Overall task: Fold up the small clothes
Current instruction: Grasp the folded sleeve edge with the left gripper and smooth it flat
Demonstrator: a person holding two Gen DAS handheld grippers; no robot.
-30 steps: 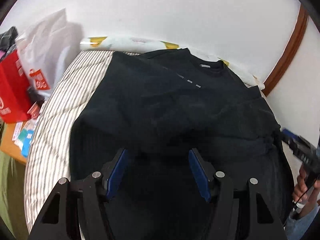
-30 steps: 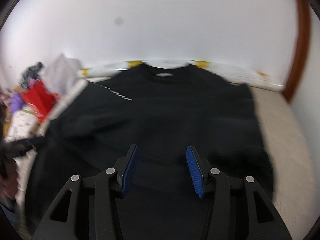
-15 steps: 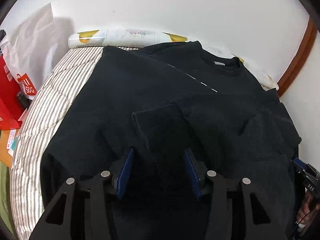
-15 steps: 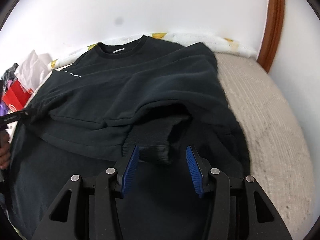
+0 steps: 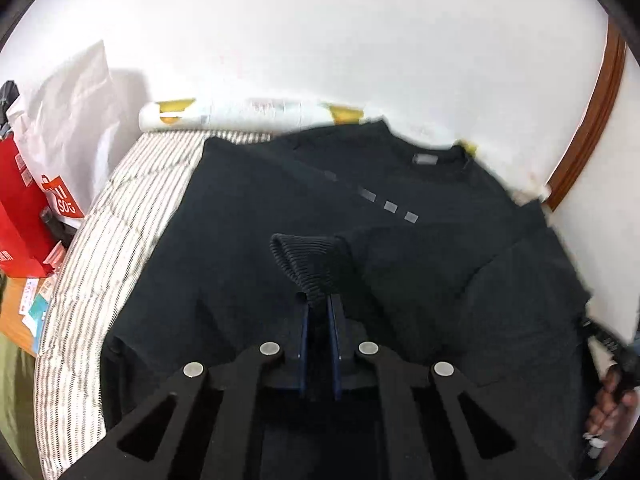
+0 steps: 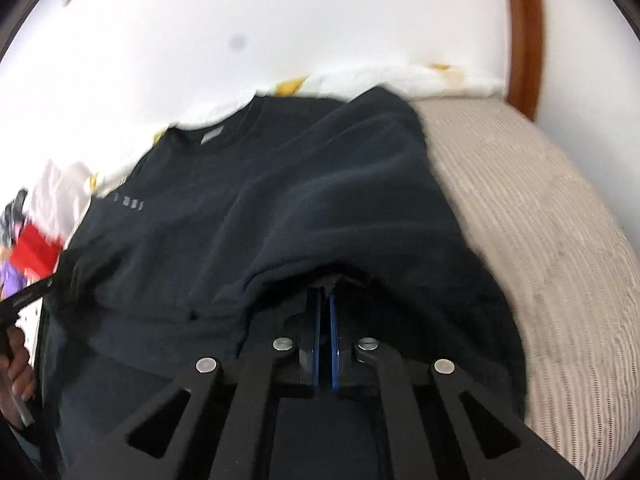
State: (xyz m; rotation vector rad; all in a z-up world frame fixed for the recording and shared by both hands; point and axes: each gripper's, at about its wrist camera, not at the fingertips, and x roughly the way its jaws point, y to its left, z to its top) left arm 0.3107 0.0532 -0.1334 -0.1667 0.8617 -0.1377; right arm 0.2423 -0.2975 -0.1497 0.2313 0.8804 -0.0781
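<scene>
Left gripper [image 5: 319, 312] fingers have just closed on the ribbed cuff [image 5: 310, 258]; right gripper [image 6: 325, 300] fingers have just closed on a fold of the sweatshirt [image 6: 280, 200]. Both bites look shallow. Risk: cloth slips free on lifting, or under-layers drag and spoil the fold on the bed [image 6: 540, 220].

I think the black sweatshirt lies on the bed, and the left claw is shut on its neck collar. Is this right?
Not quite. The left claw is shut on the ribbed cuff, not the collar, which lies far off near the wall. The left wrist view shows this. The sweatshirt does lie on the bed.
</scene>
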